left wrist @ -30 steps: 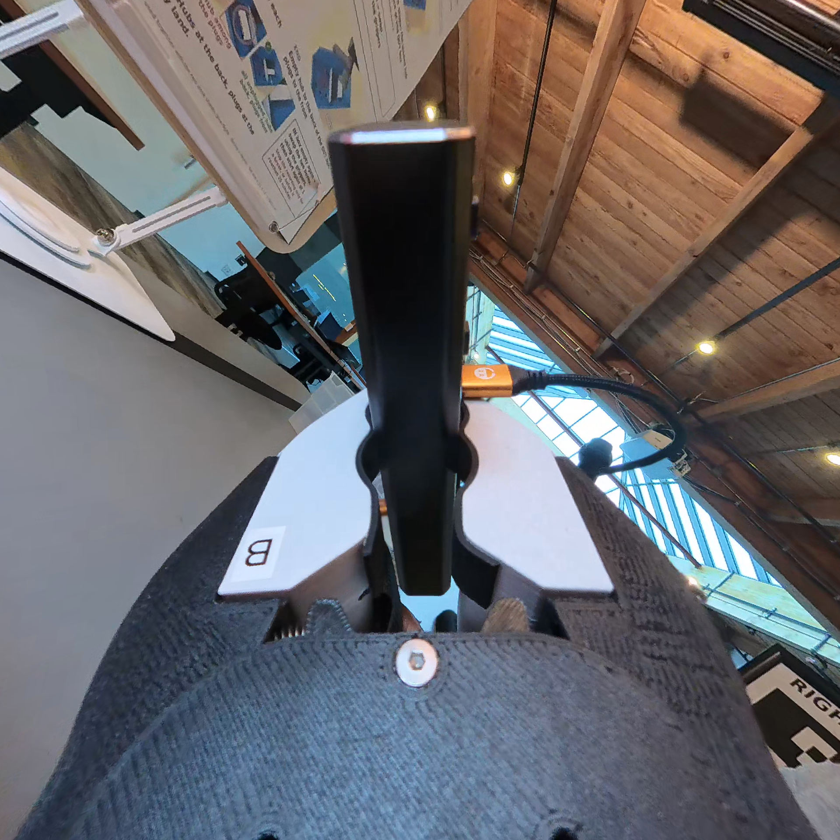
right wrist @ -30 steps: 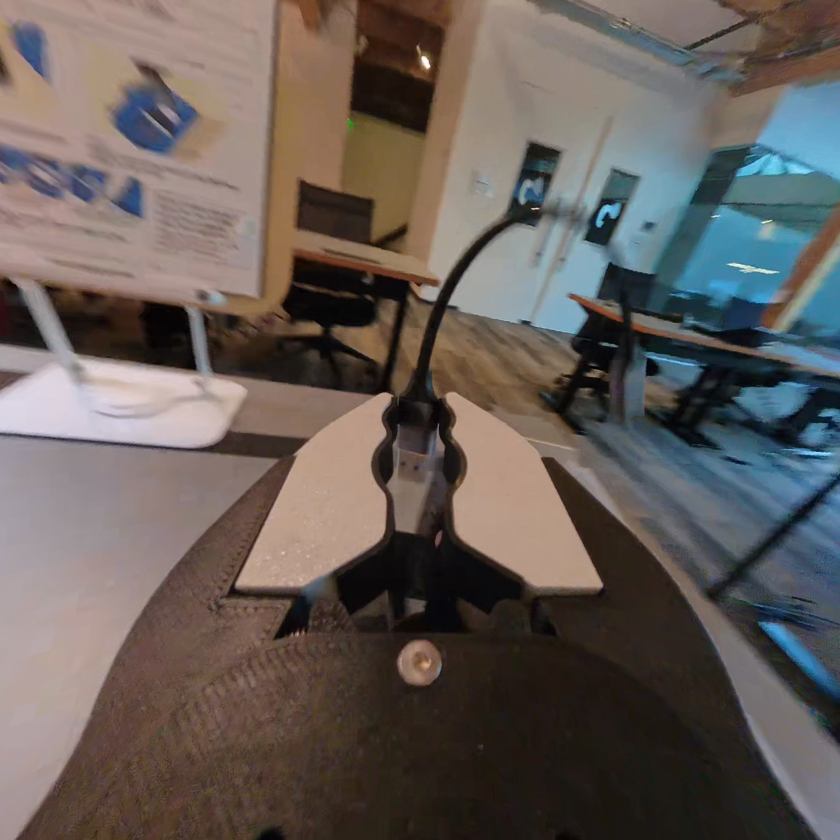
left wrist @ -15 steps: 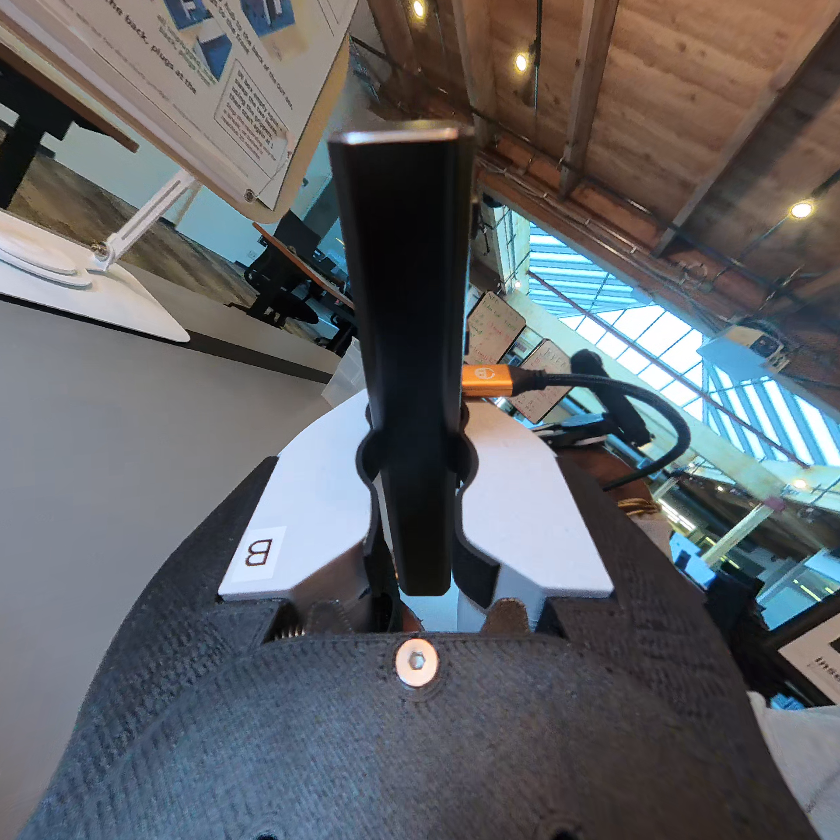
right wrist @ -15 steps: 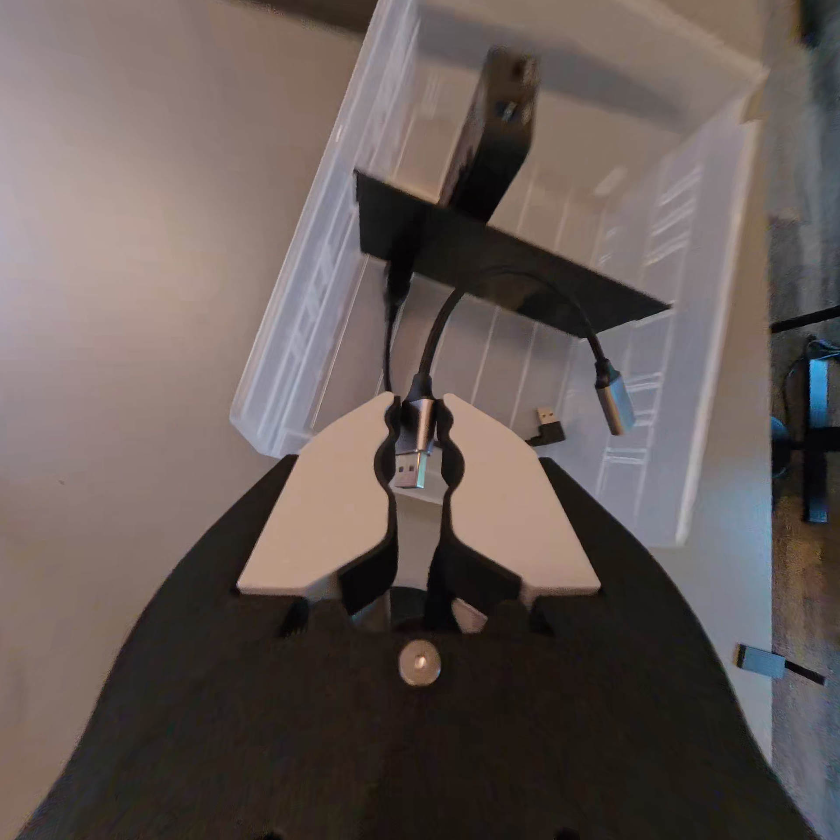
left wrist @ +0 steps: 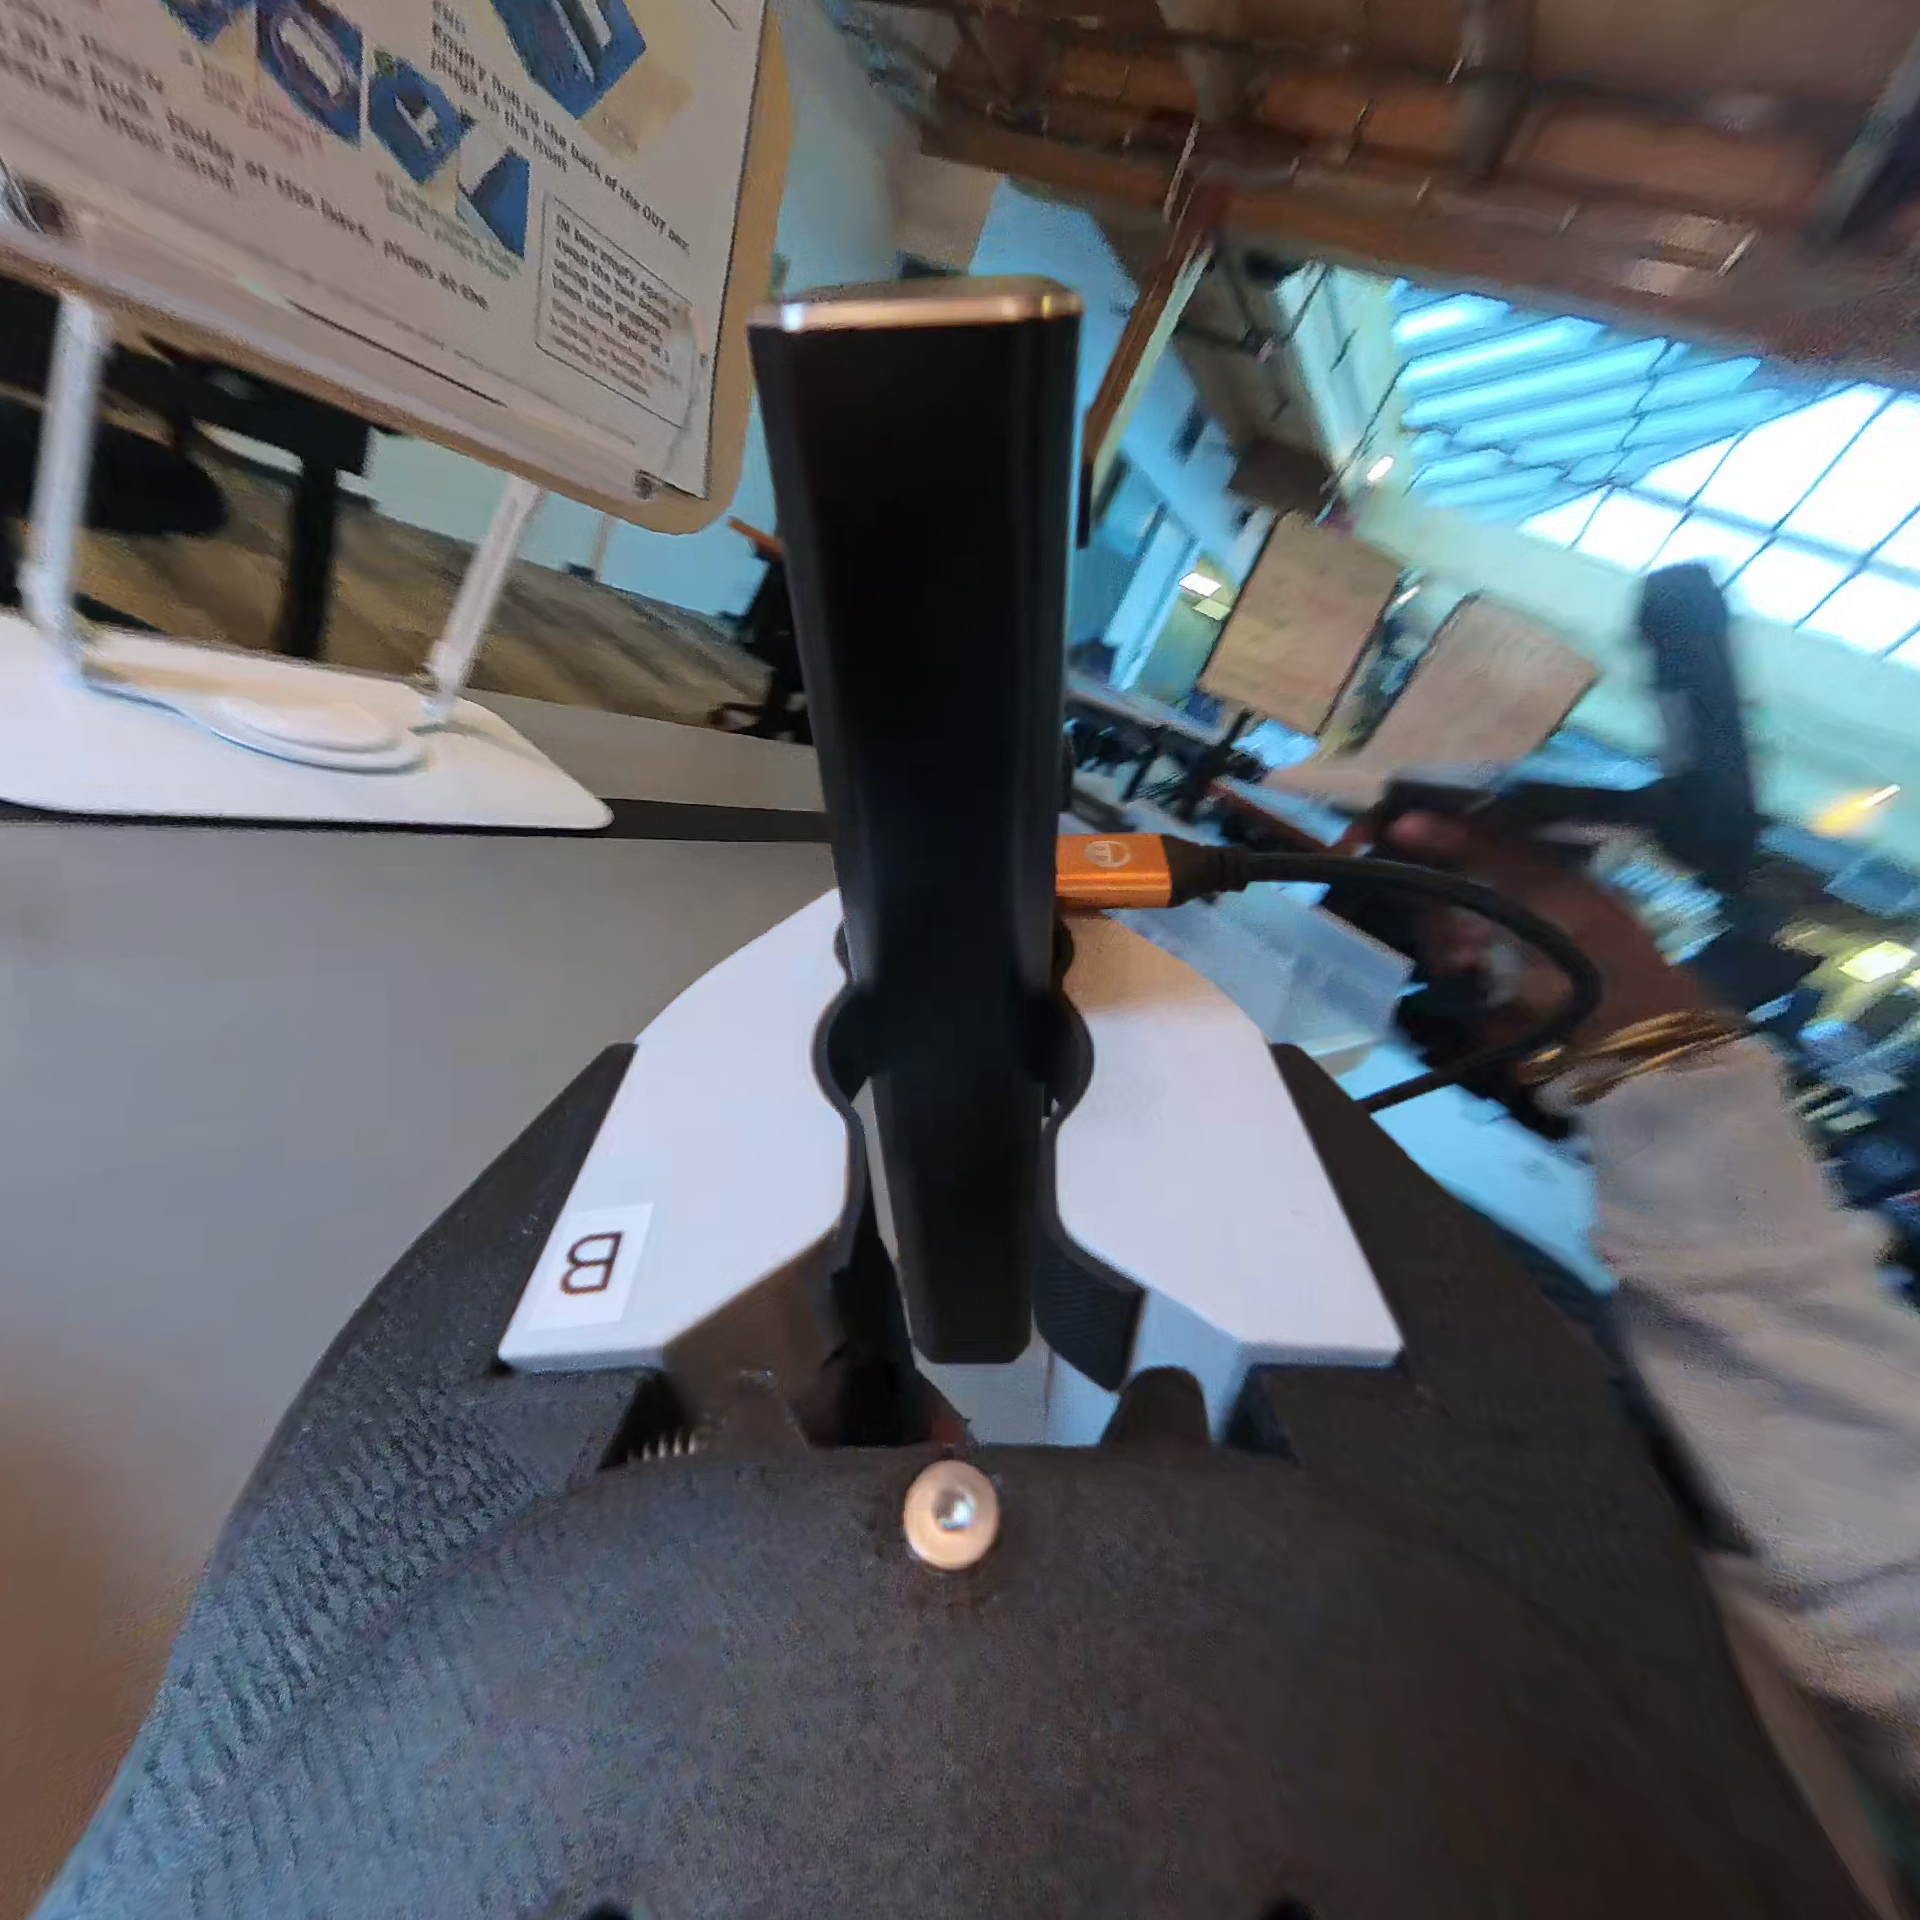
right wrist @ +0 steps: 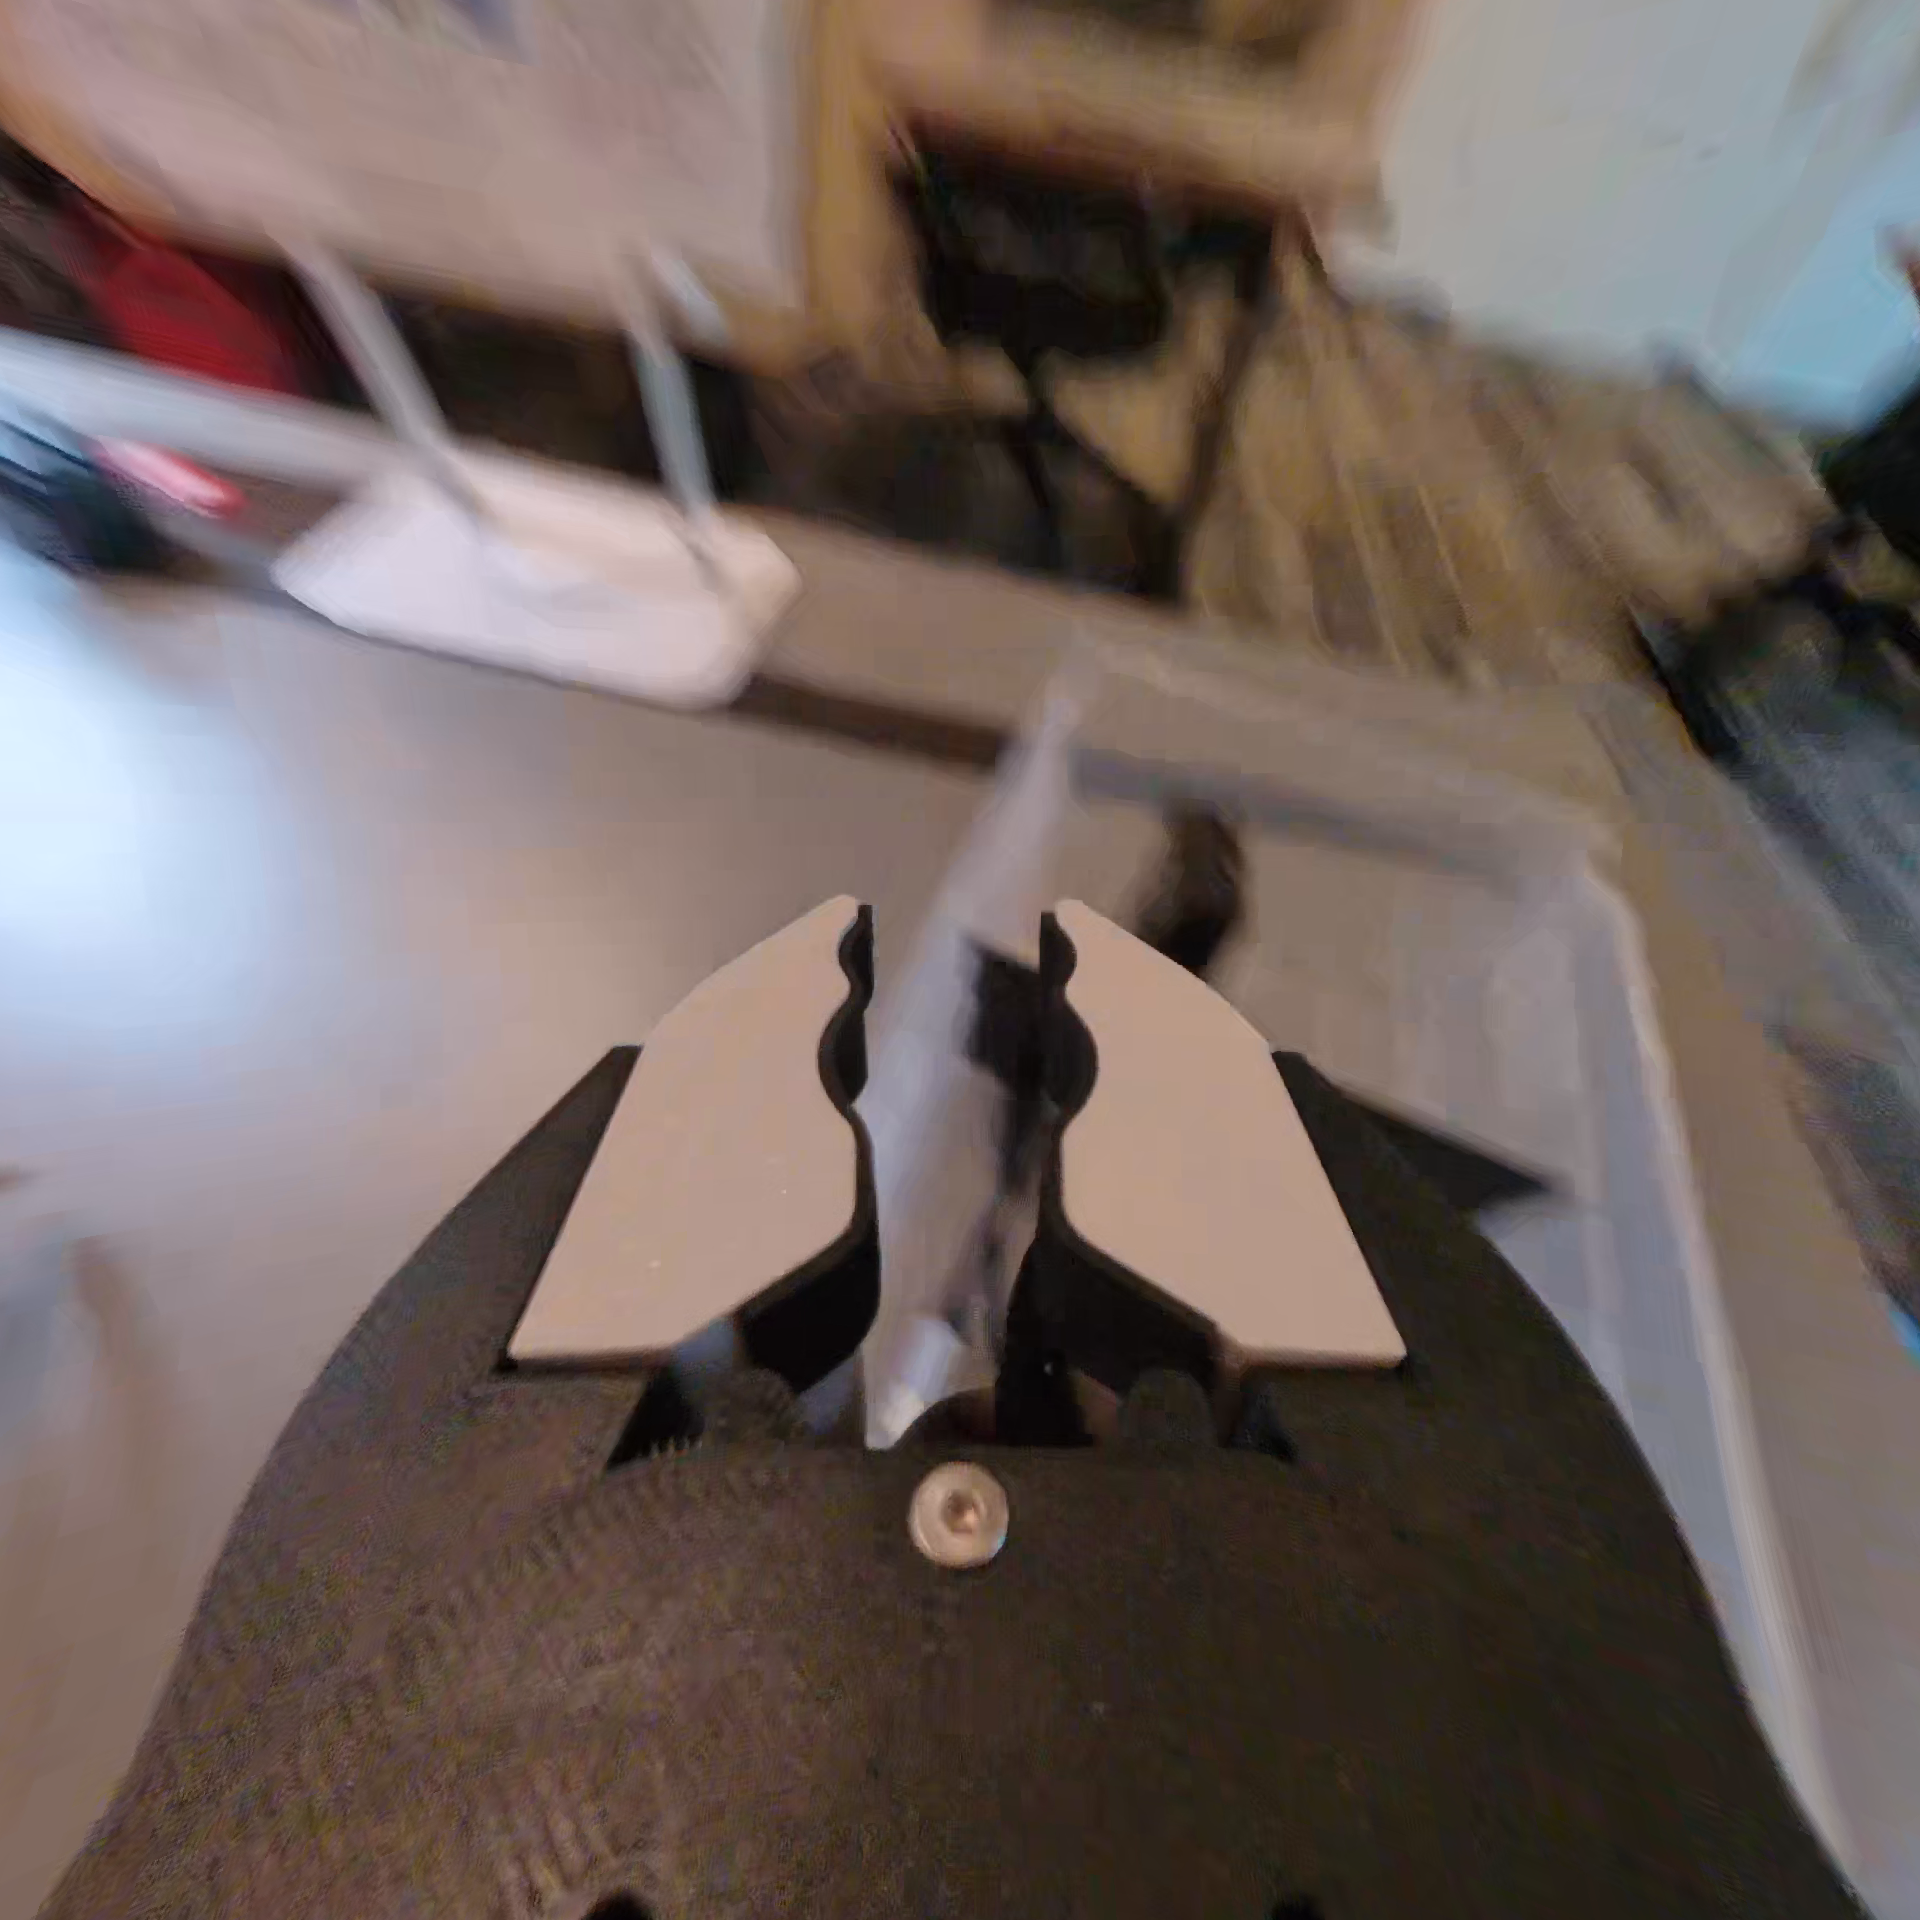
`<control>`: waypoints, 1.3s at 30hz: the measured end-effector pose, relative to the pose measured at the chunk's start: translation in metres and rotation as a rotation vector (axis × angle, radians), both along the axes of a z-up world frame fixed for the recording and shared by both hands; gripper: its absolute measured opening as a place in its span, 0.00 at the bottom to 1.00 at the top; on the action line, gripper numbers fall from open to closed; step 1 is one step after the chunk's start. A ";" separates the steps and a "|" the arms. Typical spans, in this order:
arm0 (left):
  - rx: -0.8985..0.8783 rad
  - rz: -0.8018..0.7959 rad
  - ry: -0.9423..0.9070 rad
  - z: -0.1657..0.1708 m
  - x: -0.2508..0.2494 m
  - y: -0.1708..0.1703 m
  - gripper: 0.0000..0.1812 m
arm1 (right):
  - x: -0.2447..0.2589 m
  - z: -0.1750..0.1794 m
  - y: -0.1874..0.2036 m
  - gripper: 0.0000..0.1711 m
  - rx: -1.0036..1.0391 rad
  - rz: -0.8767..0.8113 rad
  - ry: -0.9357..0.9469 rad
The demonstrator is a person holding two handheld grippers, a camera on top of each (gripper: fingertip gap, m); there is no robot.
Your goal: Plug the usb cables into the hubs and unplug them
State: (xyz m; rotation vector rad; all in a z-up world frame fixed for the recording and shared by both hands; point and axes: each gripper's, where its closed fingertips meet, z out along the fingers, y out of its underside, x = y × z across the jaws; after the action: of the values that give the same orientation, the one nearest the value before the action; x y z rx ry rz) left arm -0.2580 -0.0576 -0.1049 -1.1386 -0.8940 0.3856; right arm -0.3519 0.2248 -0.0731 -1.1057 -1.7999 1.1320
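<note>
In the left wrist view, nearest the lens, the left gripper (left wrist: 951,1023) is closed tight on a slim black hub (left wrist: 925,790), pinching its lower part in the notches of the two pale fingers (left wrist: 727,1122) so that the bar stands upright, its metal-edged top well above them; just above the right-hand finger, on the hub's right flank, an orange plug (left wrist: 1117,873) is seated in a port, and its black braided cable (left wrist: 1455,914) loops away rightward and down; behind that loop a person's hand (left wrist: 1475,935) is blurred, and I cannot tell what it holds; left of the hub, farther back on the grey table (left wrist: 312,987), stands a white stand base (left wrist: 260,748) carrying an instruction board (left wrist: 395,208). In the right wrist view the right gripper (right wrist: 956,1039) has its jaws parted a little and seems to hold nothing; the blurred pale edge and dark shapes in the gap appear to belong to a clear bin (right wrist: 1610,1039) beyond, though blur leaves that uncertain. By my judgement the hub is light, rigid and smooth-sided, so it wants a firm squeeze low on its flat faces, clear of the ports; the plug's metal shell is the stiff part to pinch, pulled straight out along the port axis, since the cable is limp and tugging it would strain the joint or twist the hub in its grip.
</note>
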 end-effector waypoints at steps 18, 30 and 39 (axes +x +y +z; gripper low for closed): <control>-0.680 0.341 0.321 0.003 0.003 -0.003 0.16 | 0.128 -0.022 -0.276 0.16 -0.087 0.859 0.131; -0.671 0.325 0.287 0.006 0.002 -0.006 0.16 | 0.123 -0.018 -0.282 0.09 -0.143 0.773 0.153; -0.373 0.550 0.207 0.056 0.000 -0.093 0.16 | 0.130 0.026 -0.241 0.08 -0.170 0.822 0.272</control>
State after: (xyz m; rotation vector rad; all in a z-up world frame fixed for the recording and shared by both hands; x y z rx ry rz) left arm -0.2580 -0.1506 -0.0491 -1.1486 -0.9668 1.1388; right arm -0.2220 -0.0162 -0.0470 -0.2284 -1.9990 1.8260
